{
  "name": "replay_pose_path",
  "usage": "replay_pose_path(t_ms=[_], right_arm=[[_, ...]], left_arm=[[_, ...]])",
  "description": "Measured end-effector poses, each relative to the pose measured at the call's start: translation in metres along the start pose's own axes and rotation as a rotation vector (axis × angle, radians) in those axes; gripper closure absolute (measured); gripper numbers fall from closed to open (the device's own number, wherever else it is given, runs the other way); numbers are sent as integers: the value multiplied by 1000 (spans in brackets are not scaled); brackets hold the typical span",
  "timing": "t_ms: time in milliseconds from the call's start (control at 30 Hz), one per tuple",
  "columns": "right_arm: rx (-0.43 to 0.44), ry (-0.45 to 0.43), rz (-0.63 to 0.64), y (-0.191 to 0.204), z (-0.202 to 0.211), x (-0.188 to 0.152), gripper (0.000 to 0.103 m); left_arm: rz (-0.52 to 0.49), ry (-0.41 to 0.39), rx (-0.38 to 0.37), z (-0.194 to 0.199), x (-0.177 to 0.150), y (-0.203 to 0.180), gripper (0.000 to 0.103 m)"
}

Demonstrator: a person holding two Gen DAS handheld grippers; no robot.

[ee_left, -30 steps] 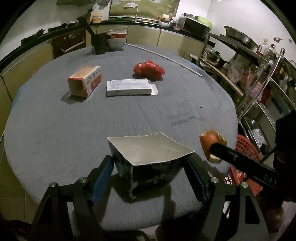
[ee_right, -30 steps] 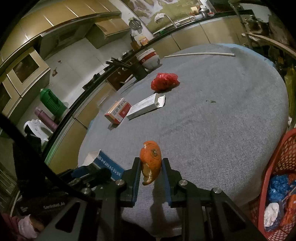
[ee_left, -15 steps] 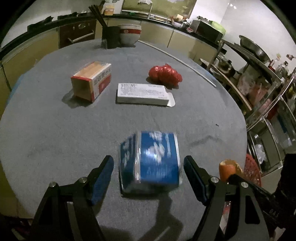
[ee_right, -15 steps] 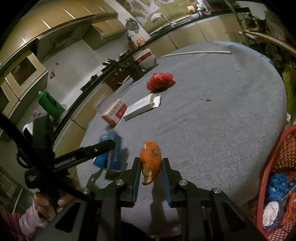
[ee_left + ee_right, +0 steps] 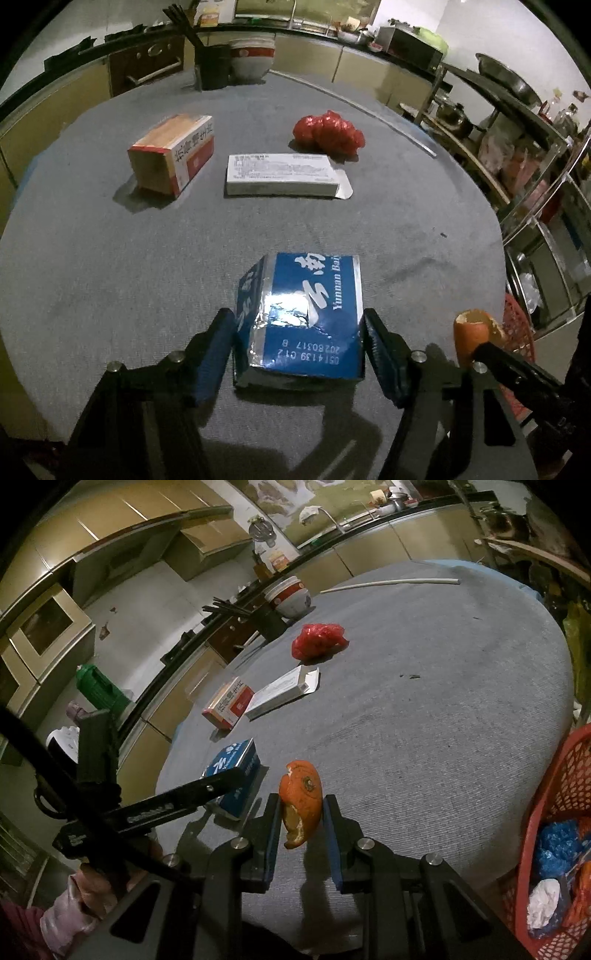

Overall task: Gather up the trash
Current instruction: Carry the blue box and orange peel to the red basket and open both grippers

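A crumpled blue carton lies on the grey round table, between the fingers of my left gripper. The jaws stand open on either side of it, just off its sides. The carton also shows in the right wrist view. My right gripper is shut on an orange peel and holds it above the table's near edge. The peel shows in the left wrist view too. A red mesh basket with blue and white trash stands at the right, below the table edge.
On the table farther back lie an orange-and-red box, a flat white box, a red plastic bag and a white rod. A bowl and a chopstick holder stand at the far edge. Metal shelves stand at the right.
The blue carton was held upright in my left gripper; it now lies flat on the table and the left jaws stand open around it. The right gripper still holds the peel.
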State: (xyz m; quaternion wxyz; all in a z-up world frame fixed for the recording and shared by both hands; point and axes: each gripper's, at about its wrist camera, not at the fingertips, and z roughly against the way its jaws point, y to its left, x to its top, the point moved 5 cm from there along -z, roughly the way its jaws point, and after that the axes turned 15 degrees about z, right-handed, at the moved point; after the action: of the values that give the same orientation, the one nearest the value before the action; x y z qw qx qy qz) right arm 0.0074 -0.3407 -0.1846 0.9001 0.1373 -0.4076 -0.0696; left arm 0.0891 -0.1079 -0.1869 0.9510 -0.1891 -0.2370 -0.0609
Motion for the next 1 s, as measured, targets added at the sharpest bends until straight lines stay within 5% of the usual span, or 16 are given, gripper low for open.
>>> replay_pose_path(t_ms=[367, 567, 1000], right_arm=[[-20, -19, 5, -3, 8, 1, 79], [-55, -50, -8, -15, 25, 3, 79], [-210, -119, -60, -64, 101, -15, 79]], left_arm=[[-51, -34, -38, 25, -4, -17, 38], [-169, -63, -65, 42, -18, -58, 38], [-429, 16, -166, 42, -62, -164, 38]])
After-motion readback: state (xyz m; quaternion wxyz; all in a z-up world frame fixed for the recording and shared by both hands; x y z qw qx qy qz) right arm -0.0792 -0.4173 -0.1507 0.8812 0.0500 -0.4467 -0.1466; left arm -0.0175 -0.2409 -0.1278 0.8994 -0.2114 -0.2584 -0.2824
